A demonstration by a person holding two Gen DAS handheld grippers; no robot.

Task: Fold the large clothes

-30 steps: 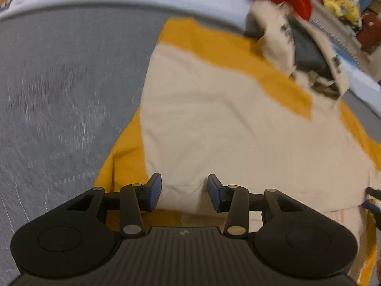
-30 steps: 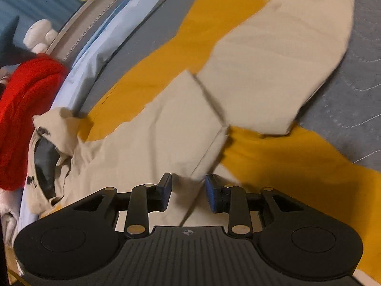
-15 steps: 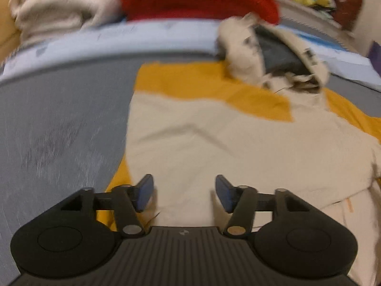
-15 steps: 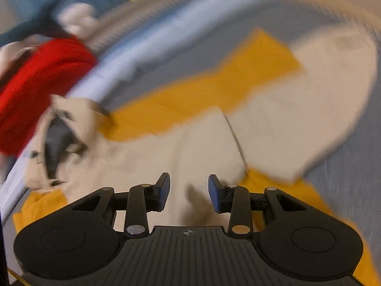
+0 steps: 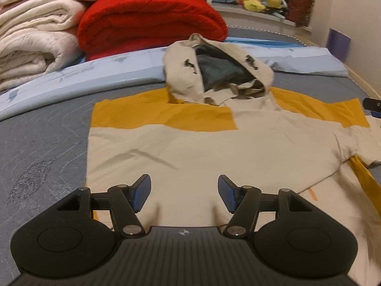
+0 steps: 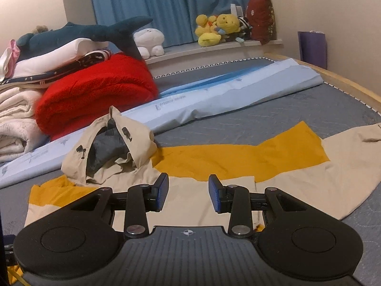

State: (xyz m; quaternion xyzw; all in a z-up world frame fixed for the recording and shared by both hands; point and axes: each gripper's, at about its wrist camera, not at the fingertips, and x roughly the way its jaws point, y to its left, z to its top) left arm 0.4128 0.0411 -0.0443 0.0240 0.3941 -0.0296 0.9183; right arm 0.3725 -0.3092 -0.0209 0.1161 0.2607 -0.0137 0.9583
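The left claw [image 5: 182, 191] hangs above the lower part of a beige and mustard hooded jacket [image 5: 214, 147]; its jaws are opening, blue pads wide apart, with nothing between them. The right claw [image 6: 188, 194] hovers over the same jacket near the chest, its jaws parted less widely and likewise empty, no cloth pinched. The jacket lies spread flat on the grey quilted bed [image 5: 42, 143], one sleeve [image 6: 345, 166] stretched out to the side in the right wrist view, the hood [image 5: 214, 71] crumpled open and showing a dark lining. Just beyond the hood runs a pale blue sheet [image 6: 226, 100] with small printed marks too blurred to read. Behind it sit a folded red blanket [image 5: 150, 19] and a stack of cream blankets [image 5: 31, 40]. Farther back, a dark blue plush shark [image 6: 95, 33], a white plush toy [image 6: 148, 41] and yellow plush toys [image 6: 216, 28] rest before blue curtains [image 6: 166, 2].
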